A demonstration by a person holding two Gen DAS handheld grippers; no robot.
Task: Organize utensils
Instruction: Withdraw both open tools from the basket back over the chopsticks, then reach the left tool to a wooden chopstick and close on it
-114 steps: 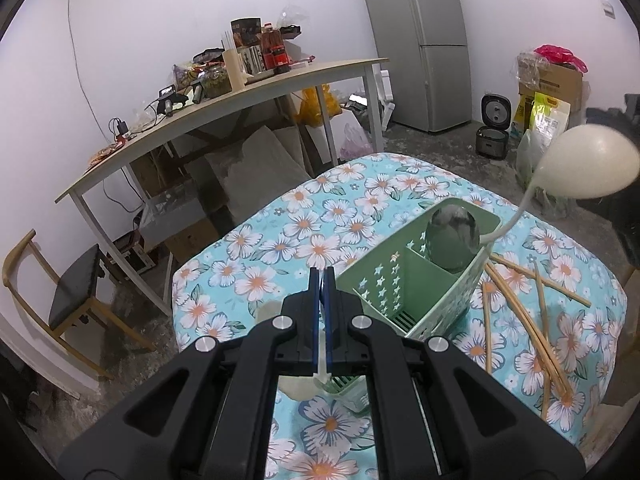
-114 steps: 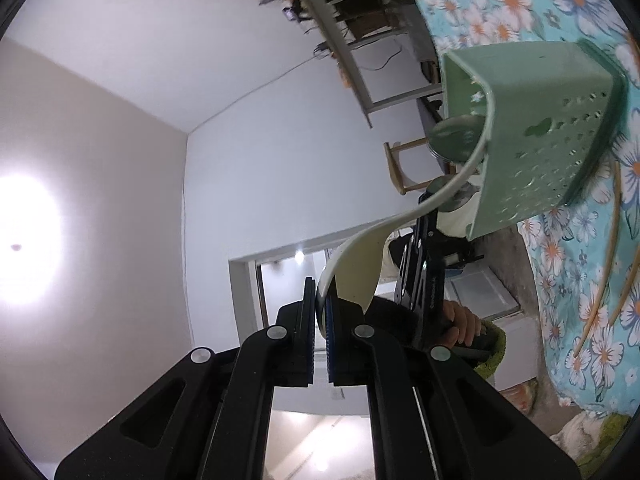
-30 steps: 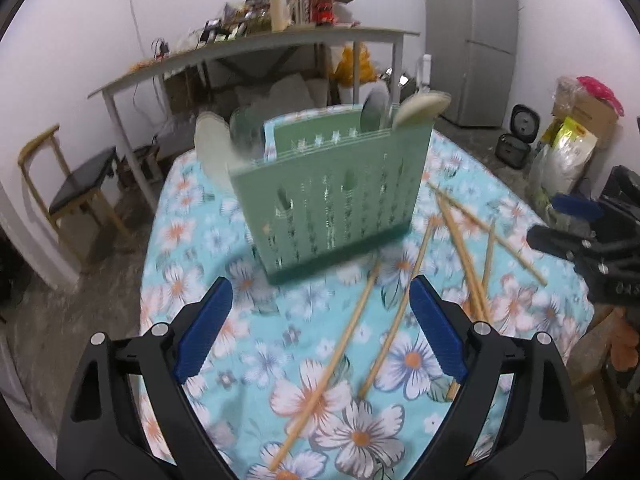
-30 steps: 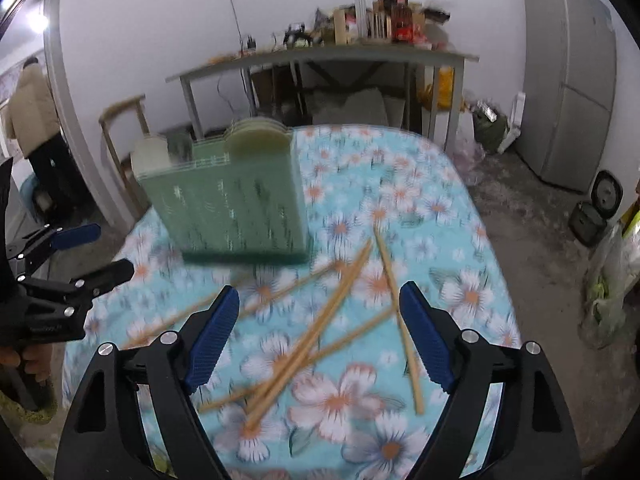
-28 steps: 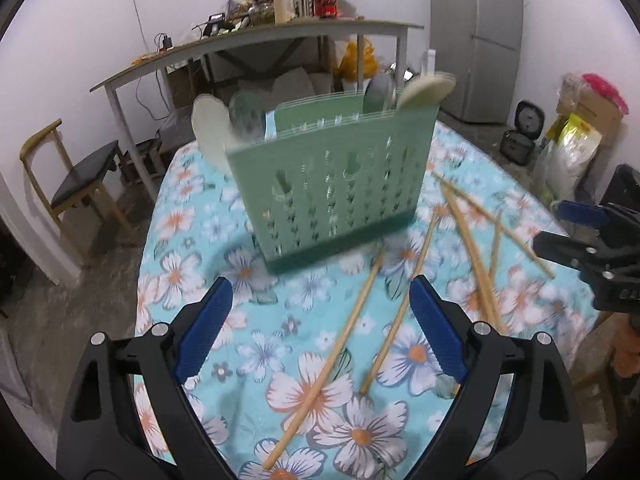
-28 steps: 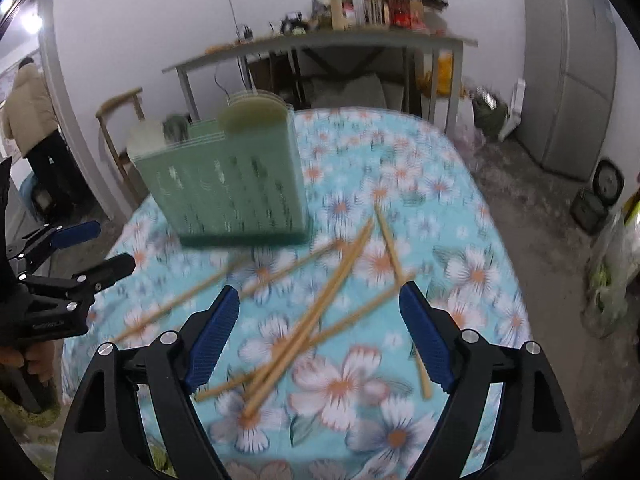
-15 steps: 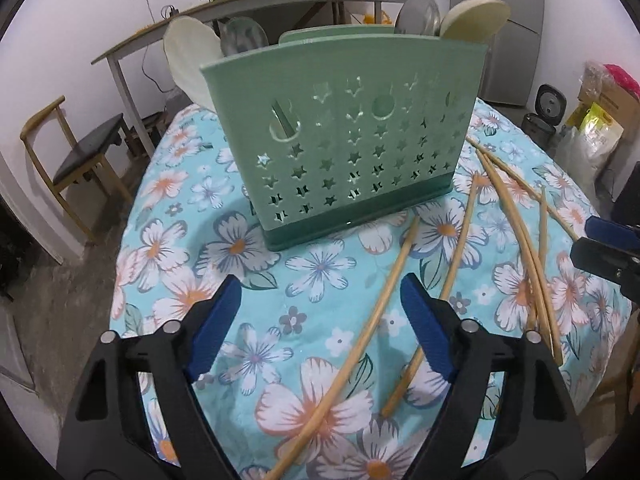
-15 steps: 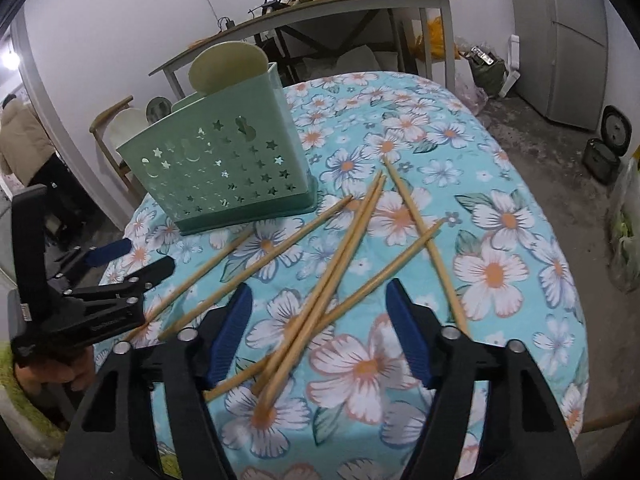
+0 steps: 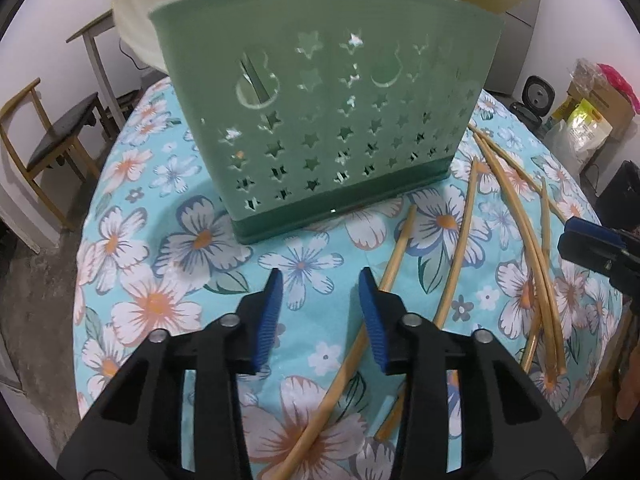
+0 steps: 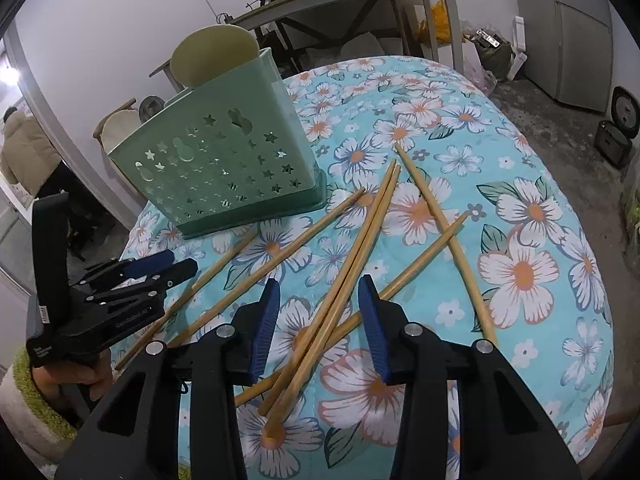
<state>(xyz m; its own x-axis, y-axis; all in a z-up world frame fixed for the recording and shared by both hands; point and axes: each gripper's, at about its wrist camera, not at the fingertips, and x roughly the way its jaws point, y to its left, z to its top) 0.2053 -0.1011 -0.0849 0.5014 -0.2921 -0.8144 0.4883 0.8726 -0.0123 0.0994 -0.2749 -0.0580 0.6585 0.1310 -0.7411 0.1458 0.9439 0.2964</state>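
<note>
Green perforated plastic utensil caddy (image 10: 228, 168), star cutouts, upper left | six round bamboo chopsticks (image 10: 352, 248) scattered centre on floral tablecloth (image 10: 520, 240) | right gripper (image 10: 318, 312) closing around two, untouched | left gripper (image 9: 320, 304) closing, empty

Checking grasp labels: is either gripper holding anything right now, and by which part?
Nothing held. The left gripper is closing over bare tablecloth. The right gripper is closing around a pair of chopsticks near their thick ends, pads not yet touching.
</note>
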